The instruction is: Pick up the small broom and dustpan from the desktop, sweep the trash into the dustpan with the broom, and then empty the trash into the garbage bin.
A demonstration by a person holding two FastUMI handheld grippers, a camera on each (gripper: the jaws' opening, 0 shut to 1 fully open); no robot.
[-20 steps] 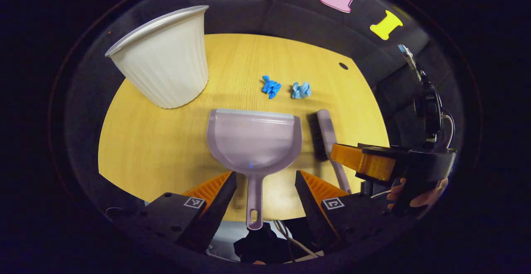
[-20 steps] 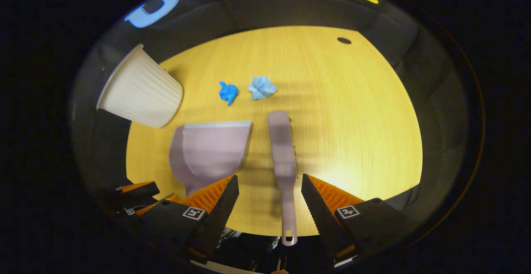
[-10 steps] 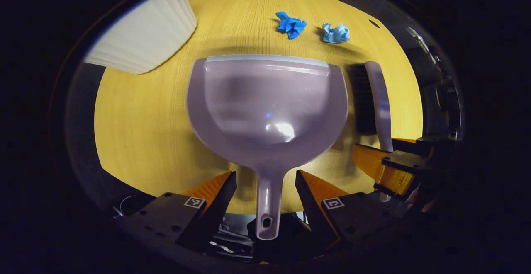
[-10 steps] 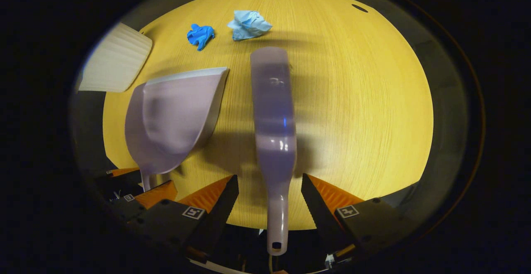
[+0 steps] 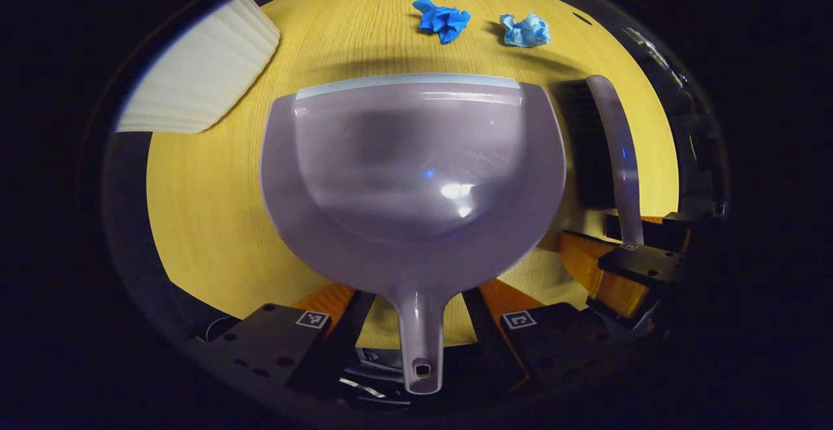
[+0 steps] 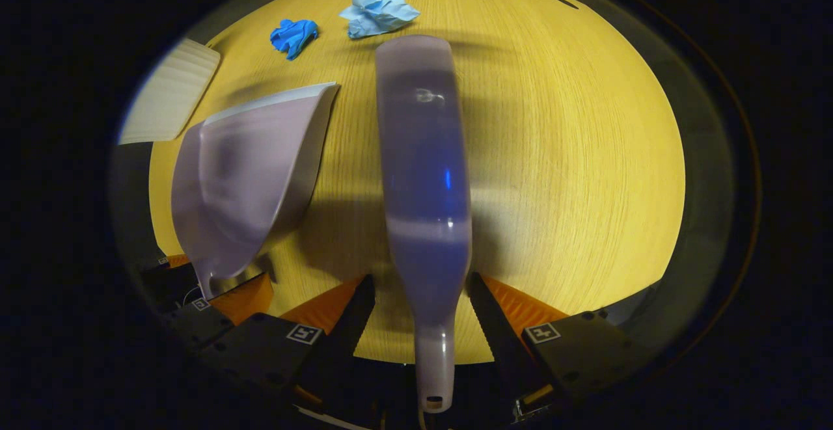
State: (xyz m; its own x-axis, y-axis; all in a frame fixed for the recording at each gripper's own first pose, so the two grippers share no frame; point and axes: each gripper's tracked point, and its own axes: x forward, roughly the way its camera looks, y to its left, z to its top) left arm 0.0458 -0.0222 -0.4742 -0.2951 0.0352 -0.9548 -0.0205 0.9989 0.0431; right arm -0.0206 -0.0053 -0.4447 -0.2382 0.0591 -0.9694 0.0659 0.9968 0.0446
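My left gripper (image 5: 416, 313) and right gripper (image 6: 420, 303) both have fingers spread, not squeezing yet. The dustpan (image 5: 416, 176) and the broom (image 6: 423, 176) beside it look light, hard and slippery; I'd grab their thin handles. Past the dustpan lie soft paper scraps (image 5: 442, 19).

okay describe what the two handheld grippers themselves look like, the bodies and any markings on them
Both look alike. The left gripper and the right gripper each have two wedge-shaped fingers with ridged inner faces, set on blocky black bodies with small screw holes. Each body carries a small square black-and-white marker tag. Thin cables trail beneath them.
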